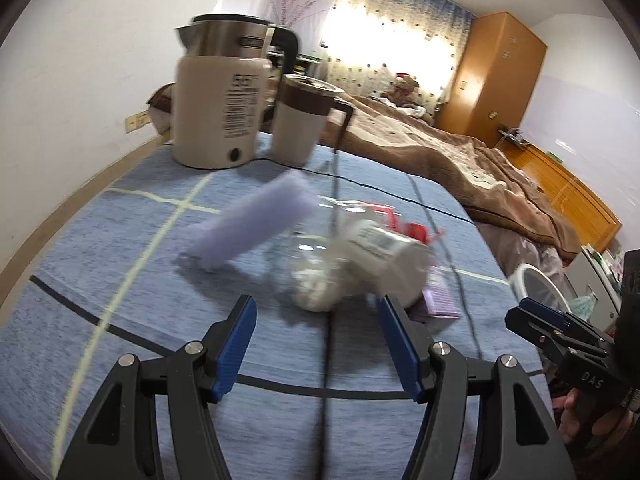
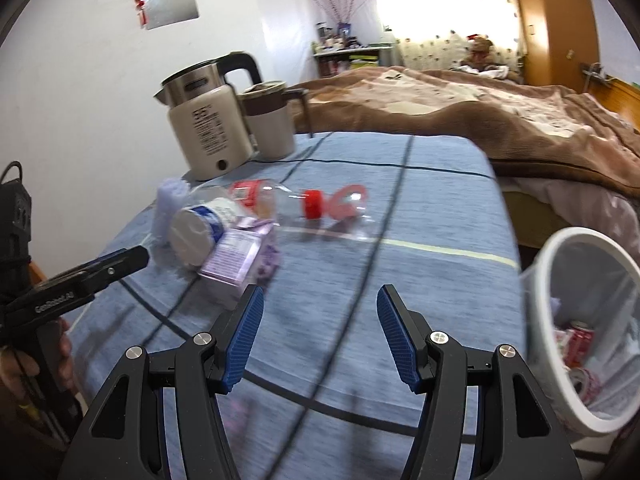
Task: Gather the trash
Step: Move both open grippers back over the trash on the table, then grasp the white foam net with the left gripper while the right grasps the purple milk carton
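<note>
Trash (image 1: 360,256) ahead of left gripper (image 1: 316,340) (open)

A cream and steel electric kettle (image 2: 208,128) with a black handle stands at the far corner of the table (image 2: 420,216), which is covered by a blue cloth with dark and pale lines. Just beside it stands a cream mug (image 2: 269,124) with a brown band and a lid. Behind the table lies a bed (image 2: 480,120) under a brown blanket, a teddy bear (image 2: 480,50) at its far end. A wooden wardrobe (image 1: 496,76) stands beside the lit curtain (image 1: 392,28).
</note>
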Tool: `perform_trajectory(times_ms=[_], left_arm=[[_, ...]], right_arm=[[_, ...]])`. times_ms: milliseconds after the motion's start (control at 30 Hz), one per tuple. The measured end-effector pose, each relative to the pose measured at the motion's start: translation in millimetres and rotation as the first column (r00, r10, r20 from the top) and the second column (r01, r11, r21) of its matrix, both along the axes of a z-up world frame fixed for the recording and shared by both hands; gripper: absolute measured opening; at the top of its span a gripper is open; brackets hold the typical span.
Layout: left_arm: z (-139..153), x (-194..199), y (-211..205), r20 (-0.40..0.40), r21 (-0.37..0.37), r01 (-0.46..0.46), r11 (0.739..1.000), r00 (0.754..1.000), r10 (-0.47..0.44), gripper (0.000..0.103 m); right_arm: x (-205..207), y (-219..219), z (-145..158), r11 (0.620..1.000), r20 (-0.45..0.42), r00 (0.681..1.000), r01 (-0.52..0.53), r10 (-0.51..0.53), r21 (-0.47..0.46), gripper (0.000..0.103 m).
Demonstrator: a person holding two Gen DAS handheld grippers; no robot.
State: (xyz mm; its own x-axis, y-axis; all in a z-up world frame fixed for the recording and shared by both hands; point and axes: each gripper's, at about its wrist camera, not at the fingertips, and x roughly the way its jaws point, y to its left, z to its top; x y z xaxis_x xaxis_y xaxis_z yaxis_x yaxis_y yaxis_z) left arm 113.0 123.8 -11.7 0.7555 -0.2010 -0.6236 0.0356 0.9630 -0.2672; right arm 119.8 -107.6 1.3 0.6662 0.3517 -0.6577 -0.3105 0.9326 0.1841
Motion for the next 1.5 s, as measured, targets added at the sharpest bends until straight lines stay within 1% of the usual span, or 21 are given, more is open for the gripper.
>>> perform_trajectory(times_ms=[133, 200, 267, 333, 400, 500, 633, 733, 800, 833, 933, 1033, 1067, 1100, 1200, 1233, 1300, 1367, 1433, 1467, 1500], left_arm=[[-3.7, 6.7, 24.8, -0.011, 0.0, -0.038, 0.999, 0.999, 0.038, 0.069], [-6.0, 10.8, 34.8, -0.018, 0.026, -0.063, 0.998, 0.998, 0.064, 0.069], [-7.1, 16.3, 41.1, -0.018, 0.058, -0.063, 0.996, 0.998, 0.064, 0.069], [-10.6, 23.4, 46.8, -0.036, 0.06, -0.049, 0.997, 0.998, 0.052, 0.07], [-11.7, 29.0, 50.0, -0.037, 0.079, -0.048, 0.996, 0.998, 0.051, 0.07], [-13.1, 39.9, 49.5, -0.028, 0.1, 0.009, 0.995, 1.0, -0.006, 0.071], [-13.9, 53.5, 45.6, -0.026, 0.13, 0.048, 0.99, 0.999, -0.045, 0.071], [-15.9, 66.3, 37.3, -0.045, 0.197, 0.089, 0.976, 0.996, -0.082, 0.072], [-18.5, 75.5, 33.1, -0.071, 0.218, 0.115, 0.969, 0.992, -0.101, 0.072], [-19.0, 78.5, 31.8, -0.069, 0.227, 0.122, 0.966, 0.992, -0.109, 0.072], [-18.8, 86.6, 32.4, -0.071, 0.214, 0.138, 0.967, 0.99, -0.125, 0.072], [-16.3, 90.3, 33.6, -0.047, 0.189, 0.15, 0.97, 0.989, -0.144, 0.071], [-16.8, 91.6, 33.7, -0.048, 0.189, 0.152, 0.97, 0.988, -0.145, 0.068], [-17.7, 93.5, 34.2, -0.056, 0.186, 0.149, 0.971, 0.988, -0.141, 0.06], [-21.6, 97.7, 35.1, -0.072, 0.162, 0.15, 0.975, 0.988, -0.14, 0.047], [-22.1, 97.3, 34.4, -0.071, 0.168, 0.151, 0.974, 0.987, -0.141, 0.045], [-22.1, 96.5, 33.3, -0.069, 0.175, 0.151, 0.973, 0.988, -0.141, 0.04], [-21.8, 96.3, 33.9, -0.072, 0.169, 0.149, 0.974, 0.988, -0.139, 0.037], [-21.0, 95.0, 34.5, -0.071, 0.164, 0.148, 0.975, 0.988, -0.138, 0.035], [-20.3, 93.8, 34.8, -0.068, 0.162, 0.147, 0.976, 0.988, -0.138, 0.031], [-19.7, 92.8, 34.9, -0.066, 0.159, 0.143, 0.977, 0.989, -0.134, 0.031]], right_arm=[[10.8, 22.2, -4.6, 0.999, -0.033, 0.999, -0.033, 0.033, 0.017, 0.06], [13.3, 31.7, -7.1, 0.999, -0.035, 0.998, -0.051, 0.051, 0.017, 0.06], [15.7, 42.0, -9.5, 0.997, -0.036, 0.997, -0.073, 0.073, 0.013, 0.06], [17.6, 49.0, -11.4, 0.997, -0.04, 0.996, -0.079, 0.079, 0.005, 0.061], [21.2, 53.7, -14.4, 0.997, -0.048, 0.996, -0.081, 0.081, 0.003, 0.062], [27.5, 57.7, -18.7, 0.997, -0.064, 0.995, -0.072, 0.071, -0.004, 0.063], [34.1, 65.3, -22.0, 0.997, -0.069, 0.995, -0.067, 0.065, -0.033, 0.063], [38.2, 70.3, -25.4, 0.996, -0.074, 0.995, -0.065, 0.06, -0.059, 0.063], [39.9, 72.6, -26.9, 0.995, -0.069, 0.996, -0.063, 0.057, -0.079, 0.063], [40.9, 73.3, -27.8, 0.994, -0.07, 0.996, -0.06, 0.054, -0.087, 0.063], [44.1, 73.3, -29.9, 0.994, -0.068, 0.997, -0.04, 0.033, -0.102, 0.063], [44.8, 72.3, -29.6, 0.994, -0.056, 0.998, -0.035, 0.03, -0.106, 0.063], [45.5, 72.4, -30.1, 0.994, -0.06, 0.998, -0.038, 0.032, -0.107, 0.063], [45.6, 72.8, -30.6, 0.994, -0.065, 0.997, -0.041, 0.034, -0.106, 0.063], [43.7, 72.5, -31.4, 0.993, -0.055, 0.998, -0.041, 0.035, -0.108, 0.063], [43.0, 72.4, -31.3, 0.993, -0.051, 0.998, -0.039, 0.033, -0.108, 0.062], [42.0, 71.9, -31.4, 0.994, -0.051, 0.998, -0.043, 0.038, -0.1, 0.057], [41.2, 70.6, -31.8, 0.995, -0.052, 0.998, -0.041, 0.036, -0.095, 0.047], [40.0, 69.6, -32.4, 0.995, -0.053, 0.998, -0.04, 0.035, -0.09, 0.04], [39.5, 69.0, -32.6, 0.995, -0.053, 0.998, -0.038, 0.033, -0.088, 0.039], [38.6, 67.7, -32.5, 0.996, -0.052, 0.998, -0.037, 0.033, -0.081, 0.039]])
